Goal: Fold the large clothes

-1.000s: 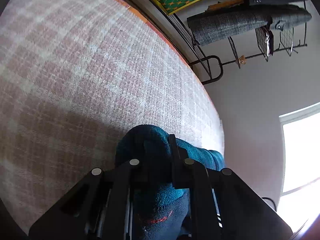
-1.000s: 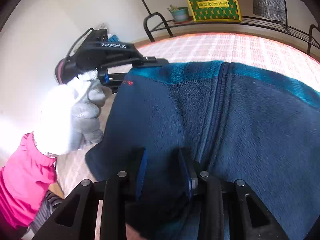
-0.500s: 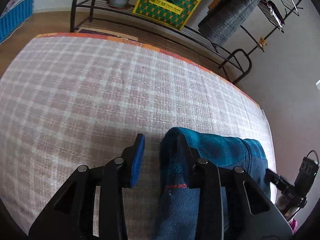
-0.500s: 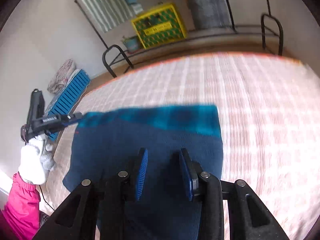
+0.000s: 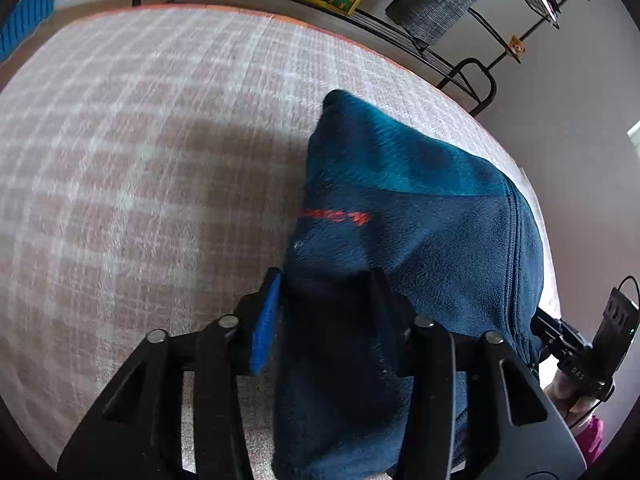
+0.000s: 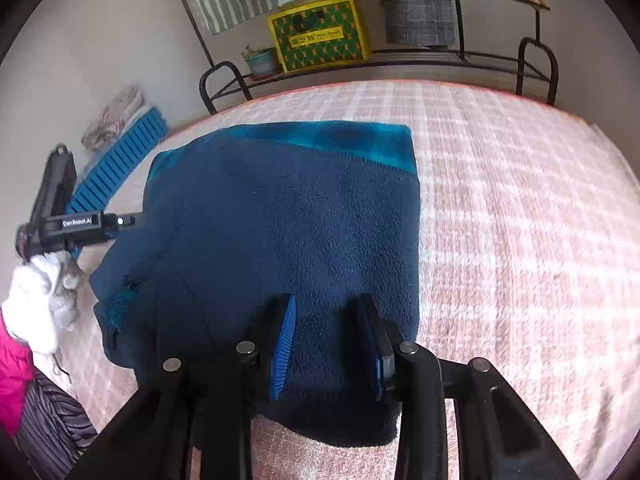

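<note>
- Fleece jacket, navy with a teal band along its far edge, is laid as a compact folded block on the checked bedcover; every place below is given relative to this jacket.
- On the jacket's near edge, the right gripper is seen with its jaws spread, one blue-padded finger on either side of the fabric, which lies loose between them; nothing is pinched.
- At the jacket's left side, the left gripper is seen with its jaws parted around a thick bundle of the fleece; the cloth fills the gap, but whether it is pressed or merely straddled cannot be told.
- In the right wrist view the left gripper is shown at the jacket's left flank, held by a white-gloved hand.
- Beyond the jacket's far edge, a metal rack with a yellow-green box is visible.
- The step in hand is judged to be the end of a fold: the layers are stacked and the cloth is being let go.
- For the next move, a smoothing of the top layer or one more halving is probably called for; a clean grasp through all layers at a corner would be needed, so that the stack is not dragged apart.
</note>
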`<act>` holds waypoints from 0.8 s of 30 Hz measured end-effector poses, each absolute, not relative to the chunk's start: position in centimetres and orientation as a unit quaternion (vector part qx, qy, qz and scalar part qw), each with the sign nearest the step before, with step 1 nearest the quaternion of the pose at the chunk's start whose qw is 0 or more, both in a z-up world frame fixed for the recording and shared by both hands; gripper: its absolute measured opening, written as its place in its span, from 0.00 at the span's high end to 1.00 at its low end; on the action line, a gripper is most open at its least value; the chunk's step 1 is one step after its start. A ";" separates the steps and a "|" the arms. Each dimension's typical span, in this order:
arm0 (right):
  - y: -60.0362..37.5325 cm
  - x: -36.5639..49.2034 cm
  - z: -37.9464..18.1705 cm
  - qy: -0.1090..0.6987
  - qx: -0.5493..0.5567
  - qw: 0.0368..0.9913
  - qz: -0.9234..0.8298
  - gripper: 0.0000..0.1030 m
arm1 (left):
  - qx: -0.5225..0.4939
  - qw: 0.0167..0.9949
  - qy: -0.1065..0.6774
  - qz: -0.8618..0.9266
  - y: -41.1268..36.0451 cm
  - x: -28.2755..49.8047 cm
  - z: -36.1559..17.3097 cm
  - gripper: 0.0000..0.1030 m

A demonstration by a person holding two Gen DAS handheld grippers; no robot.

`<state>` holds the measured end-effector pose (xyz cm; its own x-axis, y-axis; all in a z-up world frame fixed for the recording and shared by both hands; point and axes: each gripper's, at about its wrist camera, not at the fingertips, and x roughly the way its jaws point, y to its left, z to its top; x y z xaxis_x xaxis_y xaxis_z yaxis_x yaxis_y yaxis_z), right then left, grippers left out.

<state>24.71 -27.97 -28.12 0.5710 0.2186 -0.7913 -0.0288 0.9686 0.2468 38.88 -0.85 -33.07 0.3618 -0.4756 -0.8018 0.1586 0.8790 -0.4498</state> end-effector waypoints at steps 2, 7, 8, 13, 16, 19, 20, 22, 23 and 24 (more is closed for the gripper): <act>-28.0 24.9 -27.5 0.468 0.085 0.876 0.075 0.68 | -0.151 0.807 0.534 -0.201 -0.1 38.8 -33.1 0.46; -29.3 24.2 -24.9 0.444 0.074 0.890 0.066 0.47 | -0.167 0.821 0.505 -0.207 2.0 37.5 -30.1 0.42; -29.9 24.1 -24.3 0.427 0.068 0.901 0.046 0.32 | -0.191 0.815 0.504 -0.211 2.7 37.6 -29.7 0.31; -32.4 25.8 -24.9 0.430 0.087 0.896 0.062 0.10 | -0.321 0.755 0.520 -0.239 5.5 39.4 -31.2 0.21; -33.6 26.7 -26.6 0.458 0.132 0.875 0.086 0.09 | -0.362 0.712 0.545 -0.254 5.5 40.9 -33.2 0.21; -34.9 27.3 -28.8 0.474 0.189 0.852 0.117 0.09 | -0.393 0.679 0.556 -0.273 5.2 41.8 -34.8 0.21; -35.2 27.6 -29.6 0.478 0.209 0.844 0.126 0.09 | -0.394 0.675 0.559 -0.277 5.0 42.1 -35.1 0.21; -35.6 27.7 -31.0 0.485 0.234 0.832 0.134 0.09 | -0.393 0.674 0.560 -0.279 4.6 42.4 -35.5 0.21; -35.6 28.0 -31.6 0.488 0.245 0.826 0.140 0.10 | -0.394 0.670 0.562 -0.282 4.4 42.4 -35.8 0.21; -35.6 28.2 -32.1 0.488 0.254 0.822 0.148 0.10 | -0.395 0.666 0.566 -0.283 4.1 42.6 -36.1 0.21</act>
<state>28.20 -35.59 -32.09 0.4809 0.4905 -0.7268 0.0050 0.8274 0.5617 42.59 4.11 -36.06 0.1991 -0.8245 -0.5296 -0.0693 0.5273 -0.8469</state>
